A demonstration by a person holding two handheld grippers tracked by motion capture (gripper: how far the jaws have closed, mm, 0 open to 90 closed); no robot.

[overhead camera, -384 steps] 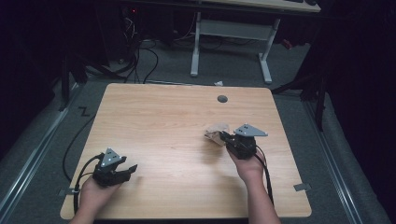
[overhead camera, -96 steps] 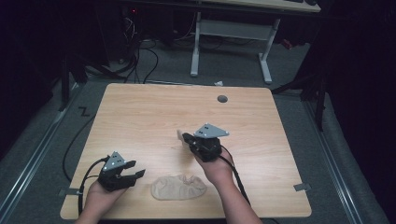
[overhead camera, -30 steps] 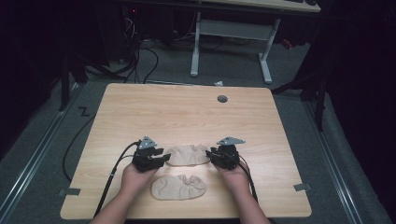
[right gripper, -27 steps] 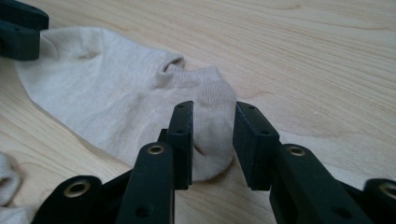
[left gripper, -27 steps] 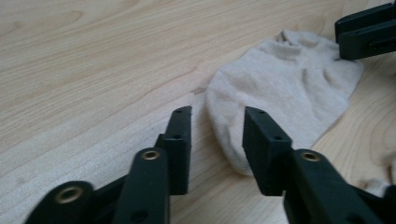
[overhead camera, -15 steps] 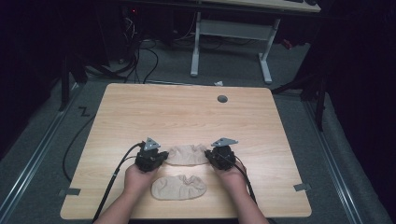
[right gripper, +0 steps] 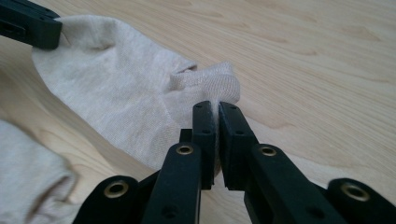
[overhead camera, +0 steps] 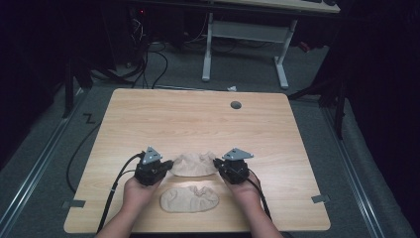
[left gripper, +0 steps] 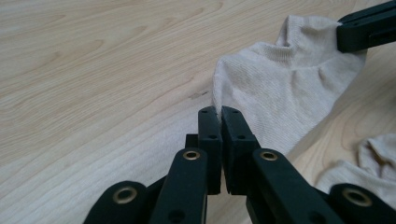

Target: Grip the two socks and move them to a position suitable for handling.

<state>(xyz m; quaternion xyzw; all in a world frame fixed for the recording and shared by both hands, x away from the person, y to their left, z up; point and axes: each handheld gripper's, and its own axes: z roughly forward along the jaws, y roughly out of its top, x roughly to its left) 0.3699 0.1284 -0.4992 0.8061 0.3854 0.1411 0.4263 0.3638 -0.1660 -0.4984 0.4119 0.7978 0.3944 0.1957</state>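
Between both tools, a taut beige sock (overhead camera: 194, 164).

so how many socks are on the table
2. One sock is held at each end between the left tool and right tool; the other sock lies nearer the person, untouched.

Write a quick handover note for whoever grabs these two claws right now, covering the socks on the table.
Left claw: shut on one end of the far sock.
Right claw: shut on that sock's other end, at the cuff.
The far sock is spread between the two claws over the wooden table. The near sock lies flat just in front of it, close to the table's near edge, untouched.
Done: both socks are on the table and one is gripped at both ends.
Left, probably: lay the held sock onto the near one to pair them, then release.
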